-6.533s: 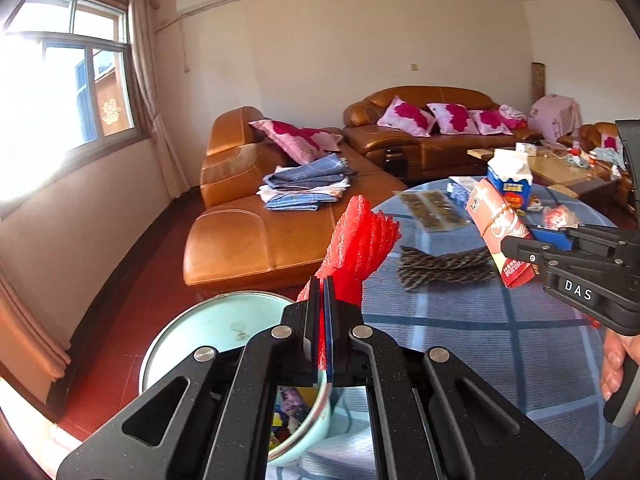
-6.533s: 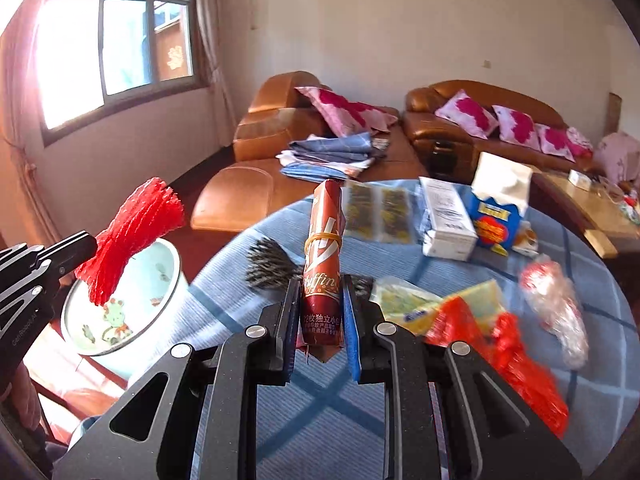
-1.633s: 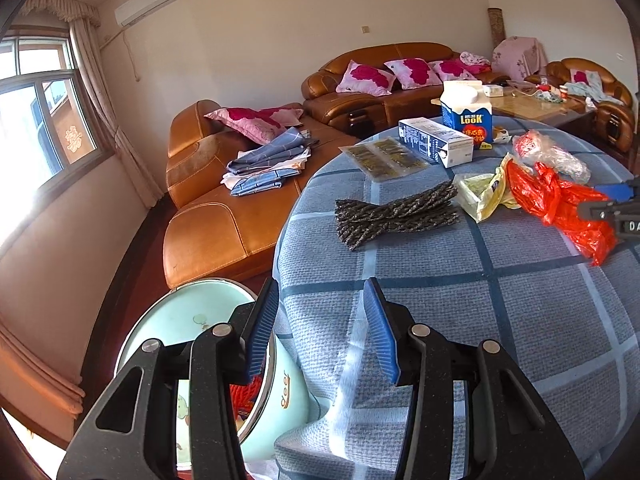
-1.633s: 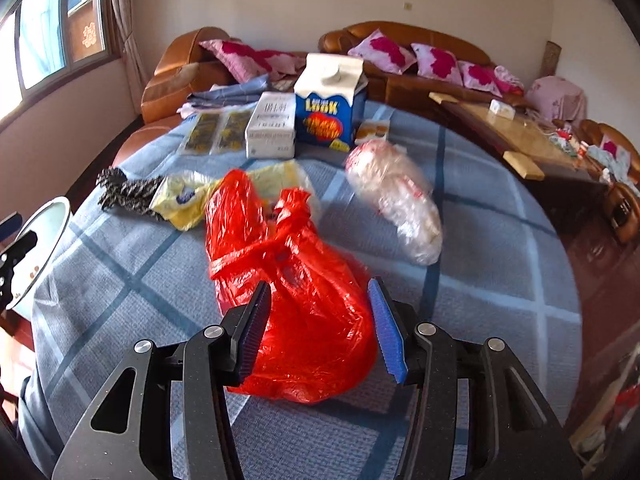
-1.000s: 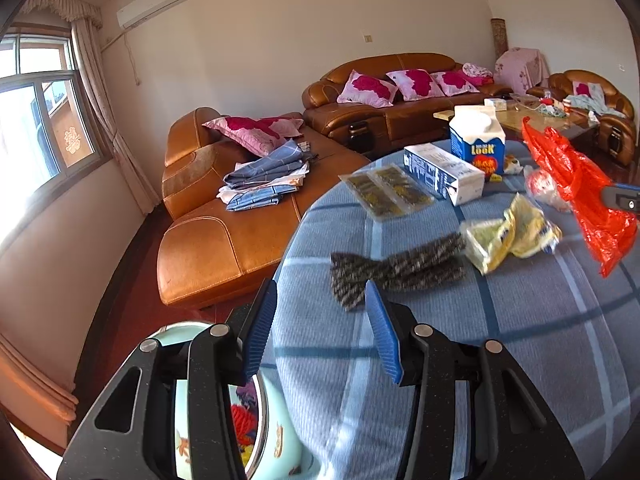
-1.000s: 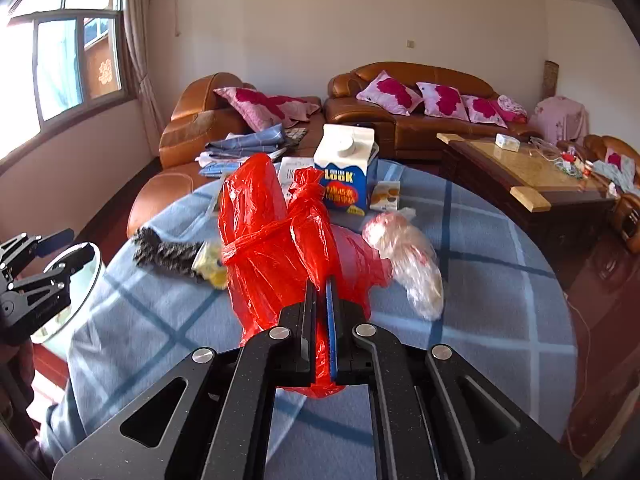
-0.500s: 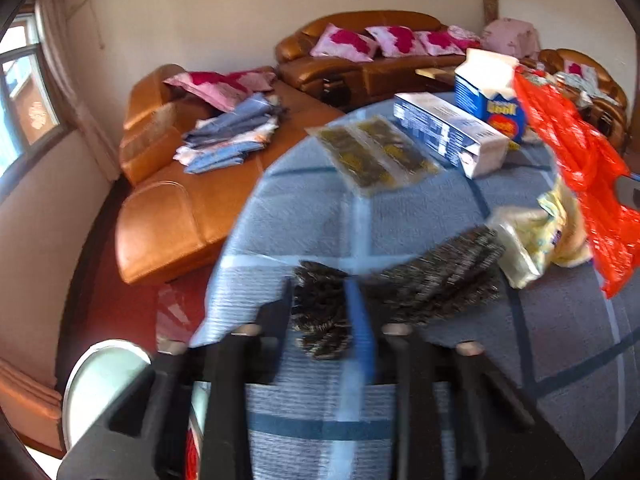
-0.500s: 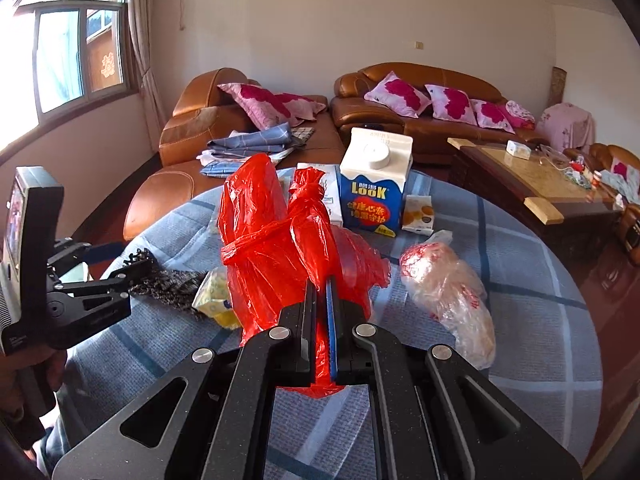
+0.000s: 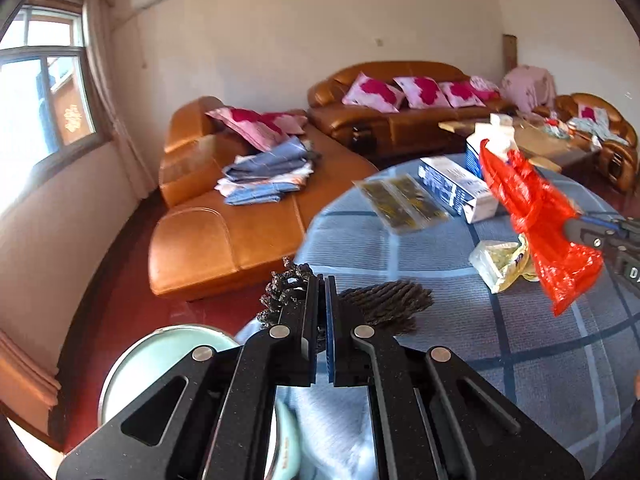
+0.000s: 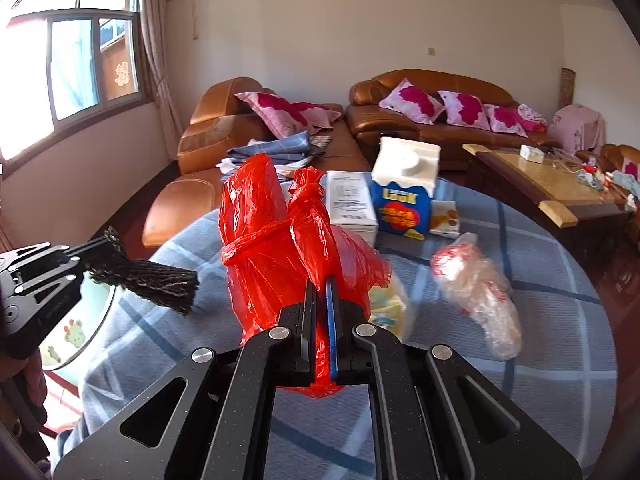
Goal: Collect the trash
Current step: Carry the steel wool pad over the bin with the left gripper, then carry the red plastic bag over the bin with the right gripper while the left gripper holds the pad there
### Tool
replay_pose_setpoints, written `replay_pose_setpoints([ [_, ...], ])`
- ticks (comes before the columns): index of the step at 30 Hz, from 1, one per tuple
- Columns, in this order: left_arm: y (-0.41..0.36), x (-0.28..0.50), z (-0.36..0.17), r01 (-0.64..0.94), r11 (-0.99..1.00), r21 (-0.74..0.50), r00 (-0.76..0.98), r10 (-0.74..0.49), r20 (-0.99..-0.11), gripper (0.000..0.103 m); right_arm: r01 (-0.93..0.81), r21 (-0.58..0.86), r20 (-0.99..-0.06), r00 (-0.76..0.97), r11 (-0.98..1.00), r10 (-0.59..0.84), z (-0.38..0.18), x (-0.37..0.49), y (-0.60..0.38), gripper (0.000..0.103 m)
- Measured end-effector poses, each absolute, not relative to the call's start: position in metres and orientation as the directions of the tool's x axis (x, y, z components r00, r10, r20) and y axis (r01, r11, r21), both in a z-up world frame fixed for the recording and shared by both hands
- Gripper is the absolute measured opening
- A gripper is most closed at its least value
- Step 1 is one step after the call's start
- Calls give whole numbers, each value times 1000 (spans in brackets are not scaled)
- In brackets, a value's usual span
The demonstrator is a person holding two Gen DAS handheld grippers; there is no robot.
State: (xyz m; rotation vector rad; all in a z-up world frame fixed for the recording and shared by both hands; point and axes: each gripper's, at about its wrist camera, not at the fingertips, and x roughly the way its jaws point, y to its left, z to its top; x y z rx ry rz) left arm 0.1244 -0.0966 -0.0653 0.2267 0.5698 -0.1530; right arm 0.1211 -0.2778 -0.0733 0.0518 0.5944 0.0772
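My left gripper (image 9: 322, 280) is shut on a dark woven strip (image 9: 384, 304), lifted at the table's left edge; the strip also shows in the right wrist view (image 10: 152, 276), hanging from the left gripper (image 10: 86, 250). My right gripper (image 10: 321, 280) is shut on a knotted red plastic bag (image 10: 280, 248) held above the table; the bag shows in the left wrist view (image 9: 540, 224) too. A pale green bin (image 9: 132, 364) stands on the floor beside the table, below the left gripper, and shows in the right wrist view (image 10: 80, 328).
On the blue checked round table (image 10: 560, 320) lie a clear crumpled bag (image 10: 476, 284), a yellow wrapper (image 9: 500, 260), a blue milk carton (image 10: 404, 196), a white box (image 10: 350, 204) and a flat clear packet (image 9: 400, 202). Brown leather sofas (image 9: 224, 232) stand behind.
My left gripper has shut on the dark woven strip and lifted its end off the table toward the bin side. My right gripper still holds the red bag aloft.
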Motion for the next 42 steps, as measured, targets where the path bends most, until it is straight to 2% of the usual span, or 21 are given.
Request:
replay_pose_setpoints([
  [17, -35, 74, -43, 43, 978, 206, 886, 58, -461, 2, -237, 62, -529, 816, 970, 233, -73, 128, -195, 5],
  [42, 20, 64, -46, -123, 951, 285, 854, 247, -458, 2, -426, 3, -517, 774, 905, 366, -84, 141, -120, 5],
])
